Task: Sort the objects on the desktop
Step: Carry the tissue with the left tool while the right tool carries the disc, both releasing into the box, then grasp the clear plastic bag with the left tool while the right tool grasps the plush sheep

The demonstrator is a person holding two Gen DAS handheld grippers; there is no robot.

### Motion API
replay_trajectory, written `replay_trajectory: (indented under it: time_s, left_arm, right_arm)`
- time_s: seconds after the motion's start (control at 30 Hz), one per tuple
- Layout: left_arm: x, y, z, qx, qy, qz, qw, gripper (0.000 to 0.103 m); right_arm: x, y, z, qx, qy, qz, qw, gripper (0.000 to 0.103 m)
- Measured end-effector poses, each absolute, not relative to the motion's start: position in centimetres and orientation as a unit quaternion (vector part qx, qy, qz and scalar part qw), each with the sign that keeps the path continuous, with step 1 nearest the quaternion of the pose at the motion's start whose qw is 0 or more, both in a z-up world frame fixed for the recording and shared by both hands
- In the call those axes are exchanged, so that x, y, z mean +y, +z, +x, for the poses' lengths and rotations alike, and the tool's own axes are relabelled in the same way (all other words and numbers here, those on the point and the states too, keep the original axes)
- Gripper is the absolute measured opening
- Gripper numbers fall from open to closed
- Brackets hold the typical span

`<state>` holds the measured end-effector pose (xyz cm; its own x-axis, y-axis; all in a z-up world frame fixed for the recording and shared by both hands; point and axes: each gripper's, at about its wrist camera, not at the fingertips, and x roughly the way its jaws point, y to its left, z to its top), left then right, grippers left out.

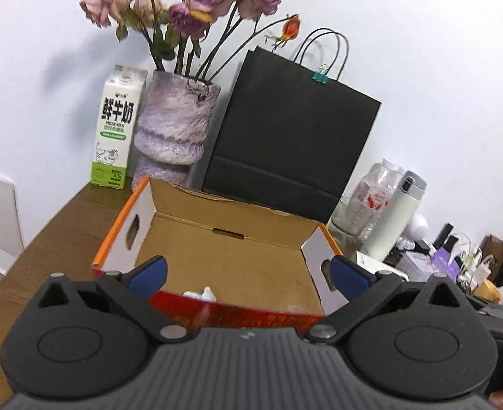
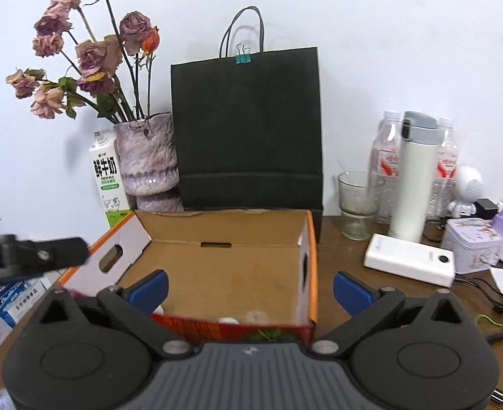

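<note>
An open cardboard box (image 1: 224, 256) with orange rims and a red front wall stands on the brown desk; it also shows in the right wrist view (image 2: 224, 266). Crumpled white bits (image 1: 201, 294) lie at its near inner edge, and small white items (image 2: 229, 319) show there in the right wrist view. My left gripper (image 1: 248, 273) is open and empty, just in front of the box. My right gripper (image 2: 249, 288) is open and empty at the box's near right corner. Part of the left gripper (image 2: 29, 256) shows at the left of the right wrist view.
Behind the box stand a milk carton (image 1: 114, 130), a purple vase of dried roses (image 1: 172, 126) and a black paper bag (image 2: 248, 130). To the right are a glass (image 2: 357, 205), water bottles (image 2: 384, 164), a white thermos (image 2: 413, 177), a white power bank (image 2: 410, 259) and a tin (image 2: 471, 242).
</note>
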<state>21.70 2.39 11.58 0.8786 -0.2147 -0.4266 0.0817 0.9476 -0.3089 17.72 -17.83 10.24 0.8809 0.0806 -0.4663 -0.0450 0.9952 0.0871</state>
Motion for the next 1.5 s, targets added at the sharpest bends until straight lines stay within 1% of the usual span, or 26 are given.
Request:
replay_trajectory:
  time_s: [0.3, 0.53, 0.7, 0.8, 0.93, 1.07, 1.23, 1.4, 1.5]
  left_arm:
    - [5.8, 10.8, 15.4, 0.229, -0.048, -0.118, 0.965, 0.103]
    - [7.9, 7.1, 11.4, 0.250, -0.009, -0.104, 0.963, 0.103]
    - [8.1, 4.8, 10.0, 0.257, -0.005, -0.101, 0.961, 0.103]
    - [7.5, 3.1, 9.8, 0.254, -0.006, -0.080, 0.964, 0.103]
    - [6.6, 2.2, 10.3, 0.272, 0.004, -0.048, 0.961, 0.103]
    - [7.1, 1.8, 10.6, 0.281, 0.013, -0.054, 0.958, 0.103]
    - [7.5, 0.7, 11.8, 0.322, 0.023, -0.059, 0.944, 0.103]
    - [7.6, 0.7, 11.5, 0.320, 0.023, -0.060, 0.945, 0.103]
    - [7.5, 0.6, 11.5, 0.323, 0.025, -0.061, 0.944, 0.103]
  right_arm:
    - [-18.8, 8.1, 10.9, 0.244, 0.029, 0.006, 0.969, 0.103]
    - [-19.9, 4.6, 7.1, 0.274, 0.023, 0.013, 0.961, 0.103]
    - [-20.2, 3.2, 6.2, 0.277, 0.019, 0.032, 0.960, 0.103]
    - [-19.9, 2.4, 6.1, 0.276, 0.007, 0.026, 0.961, 0.103]
    - [-19.9, 1.6, 6.6, 0.280, -0.001, 0.028, 0.960, 0.103]
    - [-20.2, 1.4, 6.9, 0.276, -0.005, 0.038, 0.960, 0.103]
    - [-20.0, 0.8, 7.5, 0.279, -0.009, 0.038, 0.959, 0.103]
    - [-20.1, 0.6, 7.6, 0.273, -0.022, 0.042, 0.961, 0.103]
    - [-20.4, 0.4, 7.8, 0.278, -0.011, 0.057, 0.959, 0.098]
